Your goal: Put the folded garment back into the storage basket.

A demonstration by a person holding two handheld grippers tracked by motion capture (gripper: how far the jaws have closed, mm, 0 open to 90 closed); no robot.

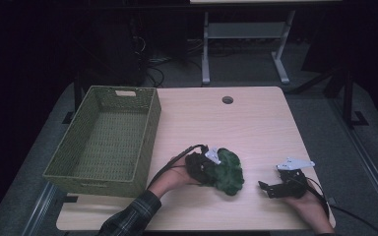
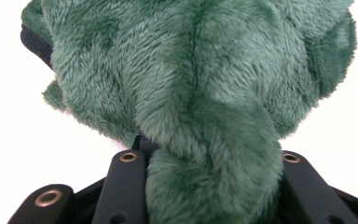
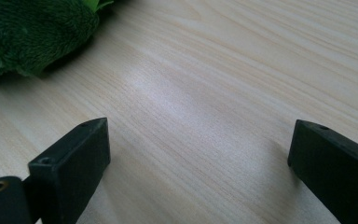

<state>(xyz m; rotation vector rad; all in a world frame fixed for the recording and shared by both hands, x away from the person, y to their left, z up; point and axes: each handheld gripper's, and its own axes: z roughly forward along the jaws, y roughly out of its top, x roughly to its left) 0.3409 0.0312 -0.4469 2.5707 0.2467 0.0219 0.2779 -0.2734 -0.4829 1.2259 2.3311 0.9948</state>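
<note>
We are clenching the left claw (image 1: 215, 169) on the green plush toy (image 1: 228, 171), which is sitting on the worktop (image 1: 256, 123) near its front edge. Next we are likely lifting it leftward into the wicker basket (image 1: 145, 147). The right claw (image 3: 200, 163) is resting released, empty, nearby.
</note>
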